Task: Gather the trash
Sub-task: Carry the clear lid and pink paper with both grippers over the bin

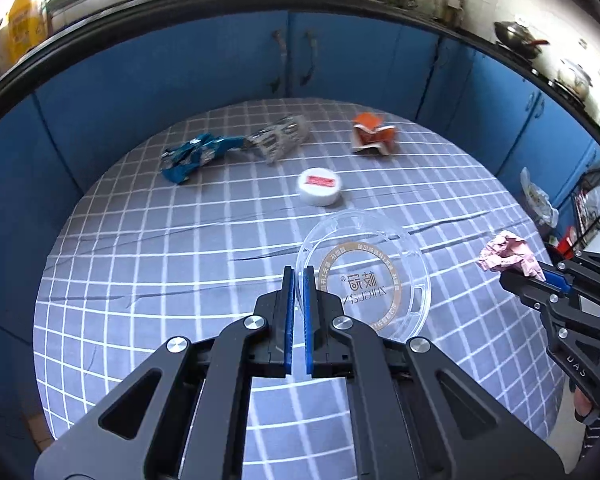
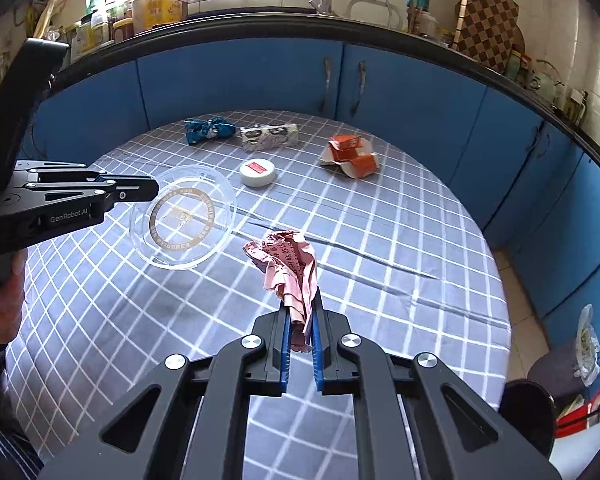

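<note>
My left gripper [image 1: 299, 276] is clamped on the rim of the clear plastic lid [image 1: 364, 276], lid lifted off the checked tablecloth [image 1: 140, 264]; thin grip on the edge only, so I judge it could pivot or slip, keep it level and move slowly; my right gripper [image 2: 302, 312] is pinched on the crumpled pink paper [image 2: 288, 264], wad raised above the cloth, hold looks secure; no bin visible in either view, cannot tell where to drop; remaining trash at the far side: white round cap [image 1: 320, 186] nearest, orange carton [image 1: 374, 136], silver wrapper [image 1: 278, 140], blue wrapper [image 1: 196, 156] just beside it.
</note>
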Available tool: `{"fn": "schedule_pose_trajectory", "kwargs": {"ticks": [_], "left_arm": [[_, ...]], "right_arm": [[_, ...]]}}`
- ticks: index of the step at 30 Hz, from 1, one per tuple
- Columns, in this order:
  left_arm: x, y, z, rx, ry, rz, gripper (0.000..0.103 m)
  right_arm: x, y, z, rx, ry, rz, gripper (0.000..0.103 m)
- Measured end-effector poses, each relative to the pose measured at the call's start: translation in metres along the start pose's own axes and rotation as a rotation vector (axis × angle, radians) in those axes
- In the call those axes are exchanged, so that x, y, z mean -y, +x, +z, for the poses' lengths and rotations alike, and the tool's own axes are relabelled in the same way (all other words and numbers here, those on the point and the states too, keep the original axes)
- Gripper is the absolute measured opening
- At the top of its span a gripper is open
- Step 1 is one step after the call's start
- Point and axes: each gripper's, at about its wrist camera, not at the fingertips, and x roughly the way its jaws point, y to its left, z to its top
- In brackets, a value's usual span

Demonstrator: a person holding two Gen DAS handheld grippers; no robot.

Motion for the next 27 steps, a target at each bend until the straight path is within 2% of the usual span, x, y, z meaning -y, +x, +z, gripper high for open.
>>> {"fn": "schedule_pose_trajectory", "kwargs": {"ticks": [11,27], "left_arm": [[0.062,-0.014,0.002,0.032,0.114,-0.042,0.004],[0.157,-0.015,0.007,0.036,0.264,-0.110,0.004]], "right_arm": [[0.037,-0.028,-0.031,-0.005,0.046,-0.059,0.009],[0.094,-0.057,-0.074,0.011,0.133,-0.131,0.009]]}}
